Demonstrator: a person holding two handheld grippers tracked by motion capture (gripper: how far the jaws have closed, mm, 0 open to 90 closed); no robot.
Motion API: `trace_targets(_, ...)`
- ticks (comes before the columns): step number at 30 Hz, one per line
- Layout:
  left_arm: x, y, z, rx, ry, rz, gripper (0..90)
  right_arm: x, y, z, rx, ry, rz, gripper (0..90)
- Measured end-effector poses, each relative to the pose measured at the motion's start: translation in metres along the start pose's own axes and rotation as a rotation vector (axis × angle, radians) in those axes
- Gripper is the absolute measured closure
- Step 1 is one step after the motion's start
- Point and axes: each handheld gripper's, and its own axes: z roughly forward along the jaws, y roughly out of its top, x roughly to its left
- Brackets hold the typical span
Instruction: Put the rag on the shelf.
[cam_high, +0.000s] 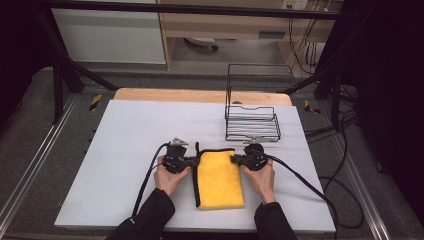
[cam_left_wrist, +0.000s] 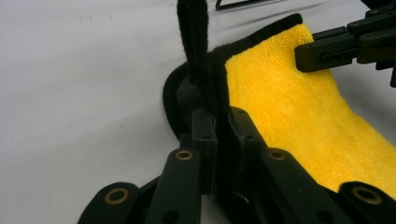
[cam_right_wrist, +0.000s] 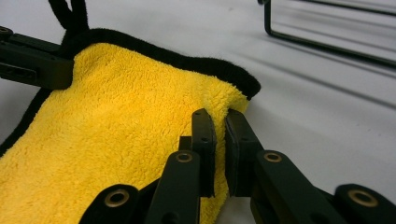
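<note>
One yellow cloth (cam_high: 219, 179) with a black border lies folded on the white worktop (cam_high: 130, 145), close to the near edge and a little right of the middle. A black hanging loop (cam_high: 197, 148) sticks up from its far left corner.

Two tools work on it, one in each hand. The left tool (cam_high: 192, 161) sits at the cloth's far left corner; in the left gripper view its jaws stand pressed together with the black border (cam_left_wrist: 219, 93) pinched between them, just below the loop. The right tool (cam_high: 234, 159) sits at the far right corner; in the right gripper view its jaws are nearly together with the yellow pile of that corner (cam_right_wrist: 224, 105) caught between the pads. So both tools have hold of the cloth, one at each far corner, and the rest of the cloth lies flat toward the near edge between the two forearms.

One black wire rack (cam_high: 252, 122) stands on the worktop behind the right tool, near the far right corner, apart from the cloth. It has a tall wire back and a low shelf. Nothing lies between it and the cloth.

Two black cables (cam_high: 150, 175) trail from the tools, one off each side toward the near edge.
</note>
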Motion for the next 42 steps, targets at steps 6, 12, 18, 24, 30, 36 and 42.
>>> trace_targets(6, -0.013, 0.007, -0.015, -0.052, 0.003, 0.054, 82.3, 0.011, 0.003, -0.019, -0.057, -0.014, -0.048, 84.1)
trace_targets(12, -0.027, 0.012, -0.028, -0.094, 0.009, 0.112, 82.2, 0.02, 0.003, -0.039, -0.119, -0.02, -0.072, 84.1)
trace_targets(18, -0.037, 0.017, -0.038, -0.133, 0.005, 0.145, 82.2, 0.027, 0.005, -0.06, -0.176, -0.022, -0.084, 84.1)
trace_targets(24, -0.049, 0.025, -0.053, -0.183, 0.002, 0.187, 82.3, 0.034, 0.009, -0.081, -0.234, -0.031, -0.108, 84.4)
trace_targets(30, -0.06, 0.035, -0.07, -0.242, 0.0, 0.225, 82.3, 0.042, 0.015, -0.101, -0.301, -0.051, -0.137, 84.5)
trace_targets(36, -0.068, 0.046, -0.082, -0.296, 0.01, 0.26, 82.2, 0.048, 0.024, -0.118, -0.359, -0.075, -0.176, 84.6)
trace_targets(42, -0.074, 0.056, -0.09, -0.346, 0.02, 0.276, 82.2, 0.052, 0.033, -0.13, -0.413, -0.095, -0.206, 84.7)
